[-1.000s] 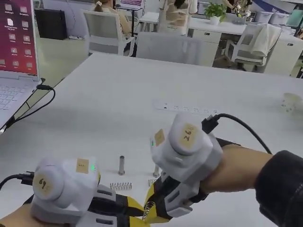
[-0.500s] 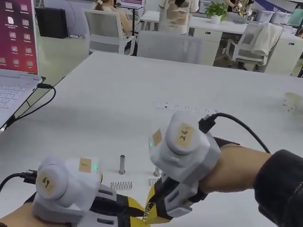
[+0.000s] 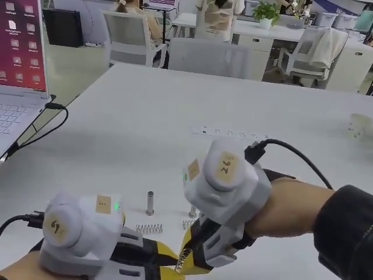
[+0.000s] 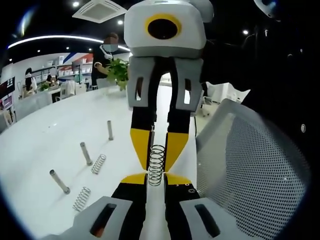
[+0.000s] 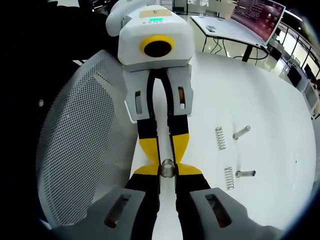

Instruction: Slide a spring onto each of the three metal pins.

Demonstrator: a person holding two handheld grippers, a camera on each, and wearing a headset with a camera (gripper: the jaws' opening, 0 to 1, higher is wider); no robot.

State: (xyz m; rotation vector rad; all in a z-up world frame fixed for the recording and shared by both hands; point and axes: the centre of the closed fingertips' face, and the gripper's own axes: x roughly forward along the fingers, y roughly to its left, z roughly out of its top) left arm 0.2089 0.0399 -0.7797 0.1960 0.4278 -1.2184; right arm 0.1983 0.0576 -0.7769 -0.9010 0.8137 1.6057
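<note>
Fingers of the left gripper (image 4: 155, 180) are clenched on the near end of a spring (image 4: 156, 160). The right gripper (image 4: 158, 149) faces it tip to tip and pinches the far end of the same spring. Both grip it at once, close to the front edge of the table (image 3: 175, 116).

Further out on the table, from the left, come a pin (image 4: 59, 181), a loose spring (image 4: 81, 198), a second pin (image 4: 86, 153), another loose spring (image 4: 98, 163) and a third pin (image 4: 110, 130). All three pins are bare, so no spring is on yet. The pin seen clearly in the head view stands upright.

This looks like a handover or a regrip. To do it well, one gripper should let go only once the other has a sure hold. The holding gripper should pinch close to one end, leaving the other end open and most of the coils free. A light squeeze seems best, because a thin spring is likely to buckle or flick out of a hard grip.

After that the spring should be turned upright, lined up straight above a pin and lowered without any sideways push. The pins appear free-standing and could tip over. The empty gripper could steady the pin at its base.
</note>
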